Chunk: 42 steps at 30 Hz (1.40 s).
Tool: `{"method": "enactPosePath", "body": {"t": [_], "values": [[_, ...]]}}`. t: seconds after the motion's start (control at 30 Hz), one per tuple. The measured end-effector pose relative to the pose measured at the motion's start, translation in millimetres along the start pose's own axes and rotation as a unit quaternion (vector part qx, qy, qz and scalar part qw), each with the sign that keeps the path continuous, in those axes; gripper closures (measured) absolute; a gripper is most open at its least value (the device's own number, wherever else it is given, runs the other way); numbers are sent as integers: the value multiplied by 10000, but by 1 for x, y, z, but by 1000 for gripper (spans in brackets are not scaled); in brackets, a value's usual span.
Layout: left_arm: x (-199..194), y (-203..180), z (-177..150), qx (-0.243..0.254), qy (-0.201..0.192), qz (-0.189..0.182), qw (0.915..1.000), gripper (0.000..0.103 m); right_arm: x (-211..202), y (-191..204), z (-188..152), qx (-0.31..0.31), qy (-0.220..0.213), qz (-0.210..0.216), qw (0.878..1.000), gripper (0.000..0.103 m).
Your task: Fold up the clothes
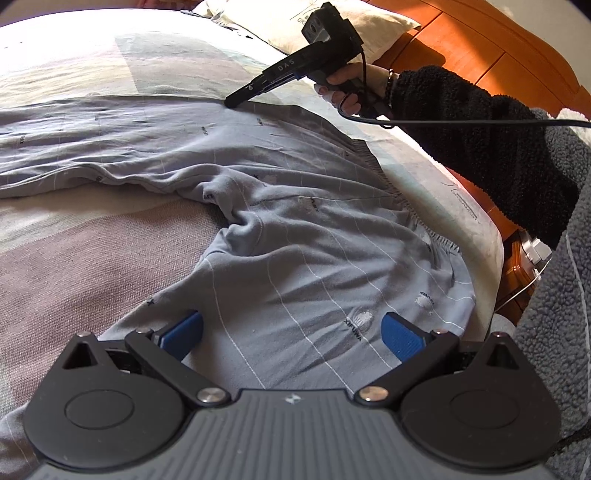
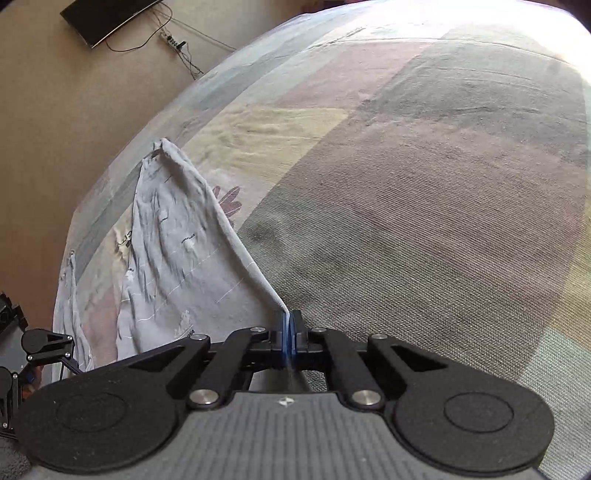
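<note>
**Right claw pinches the trousers' edge**

Now the grey pyjama trousers (image 1: 280, 229) lie spread on the patchwork bedspread (image 1: 74, 240). Right gripper (image 2: 289, 325) is clenched on a fabric edge — the cloth rises taut to it. Left gripper (image 1: 291, 332) hangs released over the waistband part, its blue pads (image 1: 402, 338) wide apart.

— What is lying at the head of the bed?
— A cream pillow (image 1: 295, 22) is resting against the orange wooden headboard (image 1: 480, 44).
— And underneath?
— A patchwork bedspread (image 2: 406, 184) is covering the mattress.
— Anything by the wall?
— A dark flat screen (image 2: 107, 18) is sitting there, with a power strip (image 2: 171, 38) lying beside it.
</note>
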<state>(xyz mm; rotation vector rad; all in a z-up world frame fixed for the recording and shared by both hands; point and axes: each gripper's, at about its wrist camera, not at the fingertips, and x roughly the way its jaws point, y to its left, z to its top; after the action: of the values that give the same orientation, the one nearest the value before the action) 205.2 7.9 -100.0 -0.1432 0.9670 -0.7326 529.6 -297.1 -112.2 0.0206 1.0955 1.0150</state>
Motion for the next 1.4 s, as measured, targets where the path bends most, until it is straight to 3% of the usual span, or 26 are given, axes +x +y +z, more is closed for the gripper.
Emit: {"method": "enactPosePath", "body": {"t": [0.1,0.23,0.33,0.53,0.63,0.67,0.7,0.93,1.1,1.13,1.2,1.27,1.4], "values": [[0,0,-1,-30,-17,7,10000,1,-2,4,-1,46,-51,-183,9998,96],[0,0,-2,-9,-22,12,10000,1,-3,16,3,69,-53,36,10000,74],[-1,0,-2,-14,-51,-5,10000,1,12,20,12,-1,150,-11,9999,72],[-3,4,-5,-19,-93,-113,9999,1,51,30,40,-135,330,638,9973,71],[-3,5,-6,-8,-125,-156,9998,1,76,39,53,-261,425,816,9954,82],[-3,5,-6,-3,-132,-167,9998,1,83,42,56,-317,432,797,9954,94],[-3,6,-6,2,-136,-176,9998,1,89,45,58,-372,438,778,9953,100],[-3,6,-7,-12,-184,-222,9996,1,79,70,57,-932,105,49,9956,99],[-1,3,-7,22,-159,-171,9997,1,73,50,61,-465,-179,-260,9984,99],[-1,3,-7,19,-159,-175,9997,1,72,52,60,-440,-192,-268,9985,97],[-1,4,-8,17,-156,-185,9997,1,66,56,58,-404,-250,-290,9984,74],[-1,4,-7,27,-151,-197,9997,1,51,58,54,-410,-368,-409,9976,58],[-2,5,-7,14,-160,-232,9996,1,6,42,25,-161,-359,-658,9971,58]]}}
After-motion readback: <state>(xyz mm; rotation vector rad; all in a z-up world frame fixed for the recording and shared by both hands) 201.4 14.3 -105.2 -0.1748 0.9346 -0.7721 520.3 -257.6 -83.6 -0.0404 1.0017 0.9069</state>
